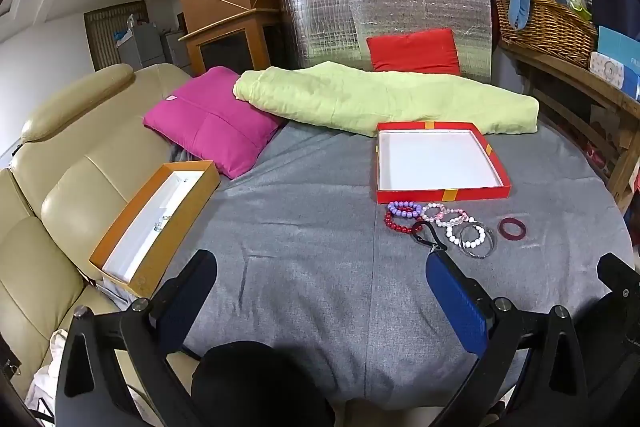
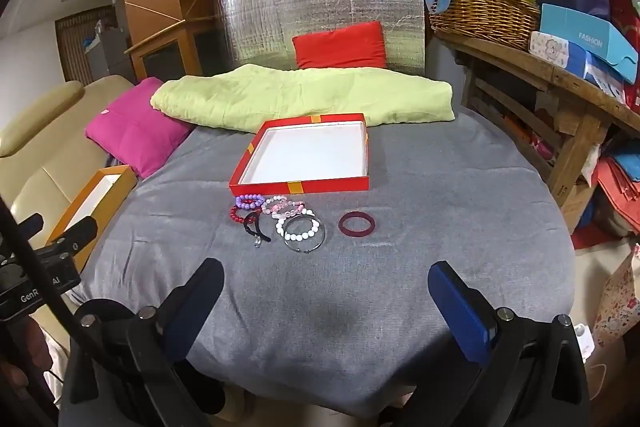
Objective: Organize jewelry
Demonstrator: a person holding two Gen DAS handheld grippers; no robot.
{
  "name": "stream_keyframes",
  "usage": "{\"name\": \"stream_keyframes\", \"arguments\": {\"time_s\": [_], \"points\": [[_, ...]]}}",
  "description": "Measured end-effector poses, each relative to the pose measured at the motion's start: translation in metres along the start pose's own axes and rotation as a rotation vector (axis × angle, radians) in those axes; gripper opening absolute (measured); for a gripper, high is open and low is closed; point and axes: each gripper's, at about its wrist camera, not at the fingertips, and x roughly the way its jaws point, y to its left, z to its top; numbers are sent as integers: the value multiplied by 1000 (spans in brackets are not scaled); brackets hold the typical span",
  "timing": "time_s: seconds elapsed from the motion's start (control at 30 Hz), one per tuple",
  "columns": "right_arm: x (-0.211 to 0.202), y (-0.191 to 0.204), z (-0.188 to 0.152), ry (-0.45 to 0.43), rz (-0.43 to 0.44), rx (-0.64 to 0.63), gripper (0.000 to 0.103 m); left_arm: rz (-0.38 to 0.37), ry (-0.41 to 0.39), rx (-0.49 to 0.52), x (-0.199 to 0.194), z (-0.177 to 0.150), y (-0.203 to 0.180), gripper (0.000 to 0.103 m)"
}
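On the grey-covered bench (image 2: 420, 211) in front of you, the biggest task item is the red box (image 2: 306, 183), sitting open and empty, its white floor bare. Off to the left, at the bench edge by the sofa, is the orange box (image 1: 154, 227), with something small already lying in it. Just in front of the red box sits the pile of bracelets (image 2: 280, 221): purple, red, pink and white beaded ones touching or overlapping, a thin metal bangle (image 2: 306, 233), and a black cord piece (image 2: 254, 225). The dark red ring (image 2: 357, 224) lies apart to their right.

Your left tool (image 1: 320, 303) and right tool (image 2: 326, 311) both hang wide open, holding nothing, short of the pile. You look to be at the start of sorting. Next, I'd judge, pick a single piece; the lone ring is the easiest.
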Motion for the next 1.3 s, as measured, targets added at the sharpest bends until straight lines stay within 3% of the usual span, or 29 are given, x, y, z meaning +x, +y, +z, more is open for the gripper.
{"name": "stream_keyframes", "arguments": {"time_s": [1.3], "points": [[16, -1, 2, 7, -7, 7, 103, 4, 35, 22, 15, -3, -3, 103]]}}
